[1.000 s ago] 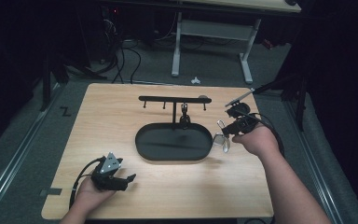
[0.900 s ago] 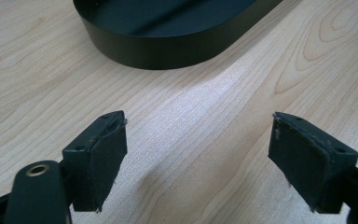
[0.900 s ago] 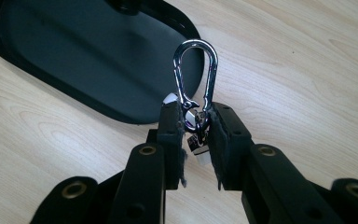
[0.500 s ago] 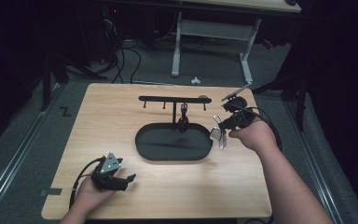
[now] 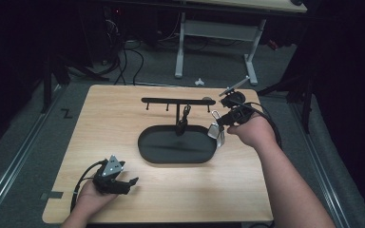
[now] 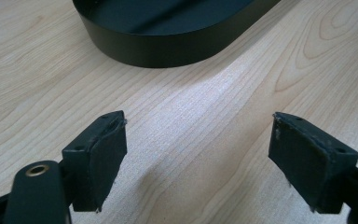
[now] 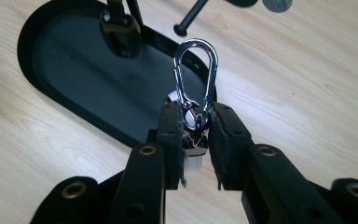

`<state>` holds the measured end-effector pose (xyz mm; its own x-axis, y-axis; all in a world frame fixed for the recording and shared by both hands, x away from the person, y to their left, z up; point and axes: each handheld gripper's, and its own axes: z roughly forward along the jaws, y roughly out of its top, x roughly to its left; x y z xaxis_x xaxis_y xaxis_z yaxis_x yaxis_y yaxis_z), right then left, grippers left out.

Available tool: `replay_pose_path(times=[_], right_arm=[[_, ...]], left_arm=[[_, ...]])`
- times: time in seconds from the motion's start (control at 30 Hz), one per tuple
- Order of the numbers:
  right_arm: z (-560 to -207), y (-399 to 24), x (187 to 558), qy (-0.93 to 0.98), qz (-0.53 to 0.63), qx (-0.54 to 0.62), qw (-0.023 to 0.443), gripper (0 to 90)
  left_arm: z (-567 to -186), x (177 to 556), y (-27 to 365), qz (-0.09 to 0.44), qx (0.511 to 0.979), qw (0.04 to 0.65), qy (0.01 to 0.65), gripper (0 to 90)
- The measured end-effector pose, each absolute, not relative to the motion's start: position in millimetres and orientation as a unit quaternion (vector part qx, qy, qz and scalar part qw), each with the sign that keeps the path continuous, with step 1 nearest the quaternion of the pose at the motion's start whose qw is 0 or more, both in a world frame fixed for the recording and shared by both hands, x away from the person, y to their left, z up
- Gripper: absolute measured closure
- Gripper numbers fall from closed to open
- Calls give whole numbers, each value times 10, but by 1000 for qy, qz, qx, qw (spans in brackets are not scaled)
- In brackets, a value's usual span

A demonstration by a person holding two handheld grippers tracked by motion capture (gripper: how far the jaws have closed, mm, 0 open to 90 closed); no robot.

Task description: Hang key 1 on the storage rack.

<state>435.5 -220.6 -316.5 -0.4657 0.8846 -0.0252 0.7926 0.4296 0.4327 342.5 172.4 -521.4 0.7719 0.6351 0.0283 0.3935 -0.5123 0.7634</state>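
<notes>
My right gripper [image 7: 195, 122] [image 5: 218, 124] is shut on a silver carabiner clip [image 7: 195, 70] whose loop sticks out beyond the pads; a pale tag [image 5: 217, 134] hangs below it. It hovers over the right end of the black oval tray [image 5: 178, 149] [image 7: 74, 60], just below the right end of the black hook rack [image 5: 176, 100]. A dark item [image 5: 184, 118] hangs from the rack's middle hook. My left gripper [image 5: 126, 183] [image 6: 198, 154] rests open on the wood near the table's front left, with nothing between its jaws.
The wooden table [image 5: 123, 118] has bare wood left and front of the tray [image 6: 168, 42]. A cable [image 5: 83, 180] loops from the left gripper. Beyond the far edge stand a desk frame [image 5: 214, 42] and floor cables [image 5: 123, 57].
My right hand has carried the carabiner up and toward the rack's right end. The left hand has stayed put.
</notes>
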Motion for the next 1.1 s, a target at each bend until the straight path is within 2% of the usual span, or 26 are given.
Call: replay_pose_path(times=[1.1], right_arm=[[-3215,-1998,4599,836,183,501,132,754]], left_arm=[[-5220,3406,1771,151,855,391,304,193]])
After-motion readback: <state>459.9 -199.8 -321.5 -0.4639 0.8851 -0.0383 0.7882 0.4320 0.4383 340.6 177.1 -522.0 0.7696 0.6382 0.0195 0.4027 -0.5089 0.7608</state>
